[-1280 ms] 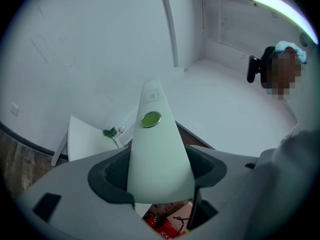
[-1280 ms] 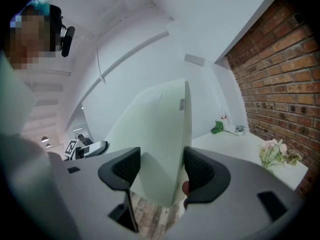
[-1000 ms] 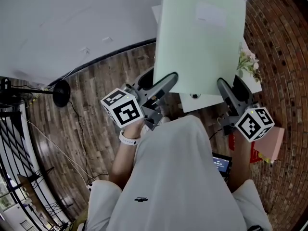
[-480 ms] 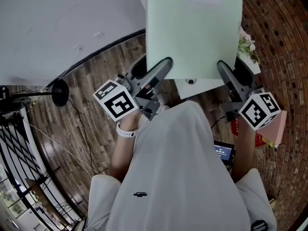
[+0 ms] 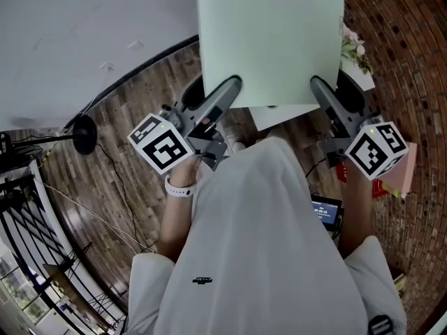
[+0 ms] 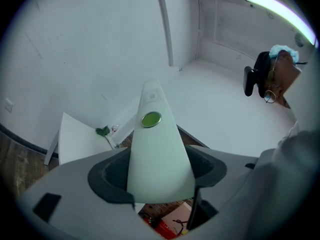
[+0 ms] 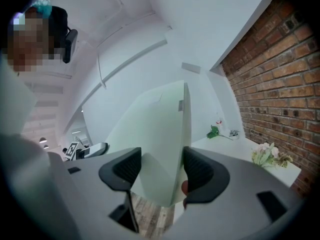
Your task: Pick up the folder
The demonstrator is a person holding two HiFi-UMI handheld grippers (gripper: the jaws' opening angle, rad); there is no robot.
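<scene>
A pale green folder (image 5: 269, 40) hangs in the air in front of me, its flat face toward the head view. My left gripper (image 5: 234, 88) is shut on its lower left corner and my right gripper (image 5: 318, 86) on its lower right corner. In the left gripper view the folder (image 6: 160, 154) fills the space between the two dark pads of the left gripper (image 6: 159, 176), and a round green button shows further up on it. Seen from the right gripper (image 7: 161, 171), the folder (image 7: 160, 149) runs edge-on between the pads.
A white table (image 5: 279, 117) stands under the folder with a small bunch of flowers (image 5: 353, 46) on it. A brick wall (image 5: 405, 61) is on the right, with a pink box (image 5: 397, 176) beside it. A black round stand base (image 5: 84, 132) and cables lie on the wooden floor at the left.
The folder stays held in both grippers. The whole scene sits a little further up and left in the head view than before.
</scene>
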